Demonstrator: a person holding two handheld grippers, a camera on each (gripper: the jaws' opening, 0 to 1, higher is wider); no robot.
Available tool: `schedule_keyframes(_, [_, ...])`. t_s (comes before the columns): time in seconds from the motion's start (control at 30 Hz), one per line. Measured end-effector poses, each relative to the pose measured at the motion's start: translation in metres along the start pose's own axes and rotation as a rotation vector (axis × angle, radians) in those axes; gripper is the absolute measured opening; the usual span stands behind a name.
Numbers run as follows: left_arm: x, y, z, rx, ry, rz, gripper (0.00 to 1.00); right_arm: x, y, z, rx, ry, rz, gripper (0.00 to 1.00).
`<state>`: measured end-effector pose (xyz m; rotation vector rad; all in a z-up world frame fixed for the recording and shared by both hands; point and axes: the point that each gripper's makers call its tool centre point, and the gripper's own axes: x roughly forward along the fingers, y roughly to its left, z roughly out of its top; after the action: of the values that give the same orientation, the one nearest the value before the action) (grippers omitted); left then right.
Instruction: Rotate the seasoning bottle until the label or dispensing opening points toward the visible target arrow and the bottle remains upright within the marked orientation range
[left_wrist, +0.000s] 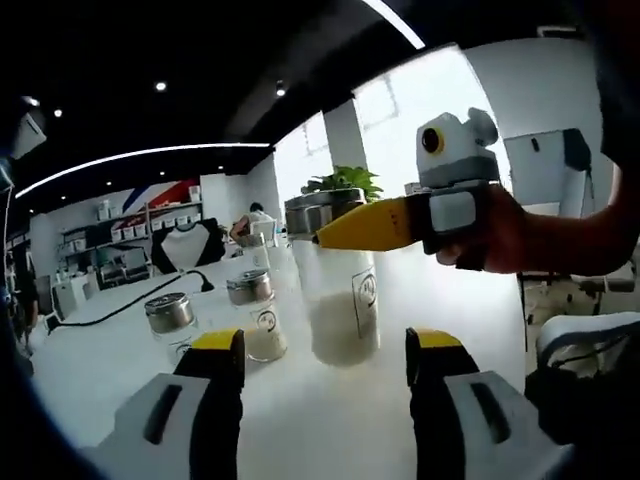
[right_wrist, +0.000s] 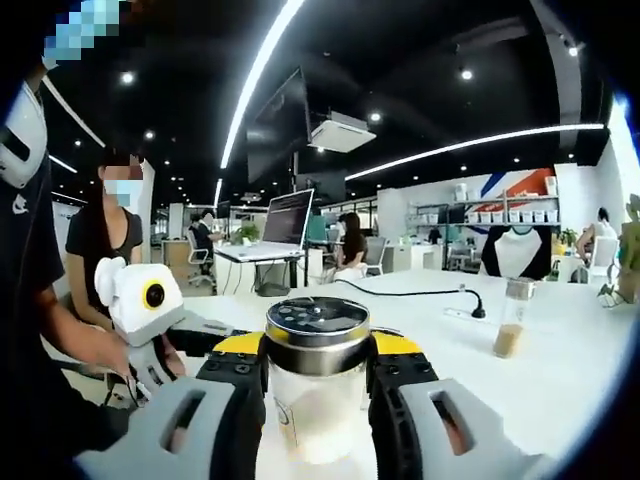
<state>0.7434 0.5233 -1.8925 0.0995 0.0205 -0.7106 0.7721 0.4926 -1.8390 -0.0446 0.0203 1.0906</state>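
A: Seasoning bottle, clear glass with steel perforated lid (right_wrist: 318, 385), white granules inside, is seen upright on the white table (left_wrist: 420, 300). In the right gripper view it is clamped just under the lid between the yellow-tipped jaws of the right gripper (right_wrist: 318, 352).

B: Left gripper (left_wrist: 325, 350)?

A: Jaws are held apart, nothing between them, pointed at the bottle from just short of it.

B: Step in hand?

A: Judged to be the rotation itself, grip already taken. No target arrow can be made out. A small round label is noted on the glass in the left gripper view.

B: Next move?

A: A twist about the vertical axis is called for, base kept flat.

B: Clearance?

A: Two smaller steel-lidded jars (left_wrist: 252, 315) stand near on one side; a black cable (right_wrist: 420, 293) lies well apart. Open tabletop is recorded elsewhere; the table edge lies close to the left gripper.
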Motion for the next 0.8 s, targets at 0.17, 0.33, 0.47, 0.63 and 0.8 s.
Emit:
schedule_keyframes(0.17, [-0.007, 0.016, -0.002, -0.047, -0.001, 0.030, 0.88, -0.005, -0.020, -0.006, 0.001, 0.020, -0.013, 0.36])
schedule_keyframes(0.33, [-0.013, 0.027, -0.007, -0.064, 0.034, 0.040, 0.97, -0.008, -0.041, -0.012, -0.014, 0.032, -0.028, 0.36])
schedule_keyframes(0.47, [-0.022, 0.039, -0.007, -0.112, 0.033, 0.069, 1.00, -0.010, -0.055, -0.014, -0.019, 0.025, -0.038, 0.36])
schedule_keyframes(0.63, [-0.030, 0.051, -0.008, -0.126, 0.037, 0.100, 1.00, -0.009, -0.072, -0.018, 0.007, 0.007, -0.045, 0.36])
schedule_keyframes(0.8, [-0.036, 0.059, -0.007, -0.128, 0.040, 0.121, 1.00, -0.002, -0.080, -0.022, -0.024, 0.013, -0.034, 0.36])
